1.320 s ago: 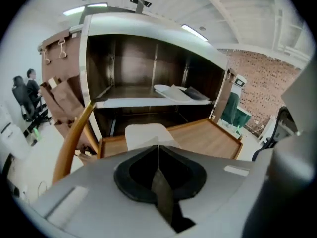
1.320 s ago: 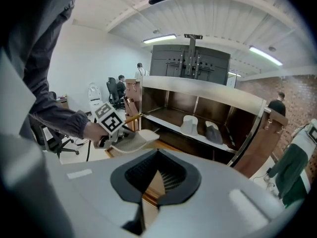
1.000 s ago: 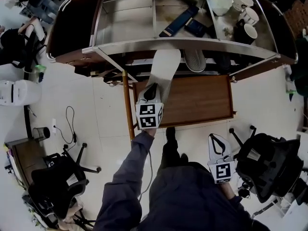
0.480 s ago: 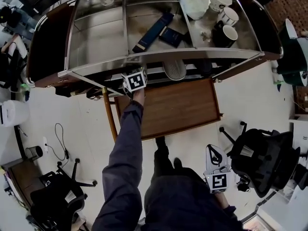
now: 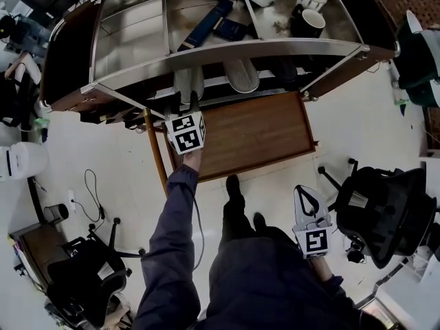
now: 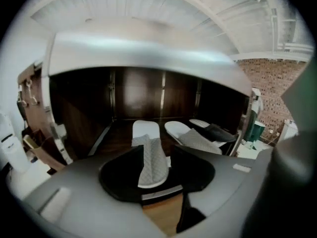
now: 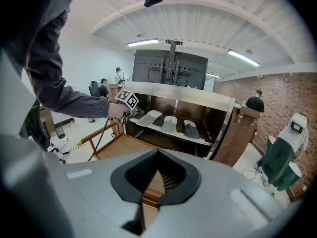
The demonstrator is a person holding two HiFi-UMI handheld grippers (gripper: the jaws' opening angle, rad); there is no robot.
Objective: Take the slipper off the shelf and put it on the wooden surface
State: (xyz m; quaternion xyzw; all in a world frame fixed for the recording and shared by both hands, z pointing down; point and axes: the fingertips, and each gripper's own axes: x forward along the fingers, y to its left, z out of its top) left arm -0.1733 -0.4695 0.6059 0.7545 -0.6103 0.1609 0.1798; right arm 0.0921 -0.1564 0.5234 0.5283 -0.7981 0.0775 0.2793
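A pale grey quilted slipper (image 6: 151, 162) lies on the lower shelf, its toe end at the shelf's front edge. It sits between the jaws of my left gripper (image 6: 156, 150), which are opening, and the pads stand off it. From the head view, the left gripper (image 5: 182, 108) points into the shelf at that slipper (image 5: 187, 84), half hidden under the steel top. The wooden surface (image 5: 261, 133) lies just below and in front. My right gripper (image 5: 304, 192) hangs back near my body, shut and empty, with its jaw tips (image 7: 157, 157) together.
On the same shelf lie a second pale slipper (image 6: 190, 138) and a dark one (image 6: 220, 132) to its right. Mugs (image 5: 309, 23) and a blue box (image 5: 206, 25) sit on the steel top. An office chair (image 5: 378, 212) stands at right and another (image 5: 82, 267) at left.
The left gripper carried the slipper from above the wooden surface into the shelf, then drew back a little. Its jaws have opened, and the slipper now rests on the shelf. The right gripper stayed put.
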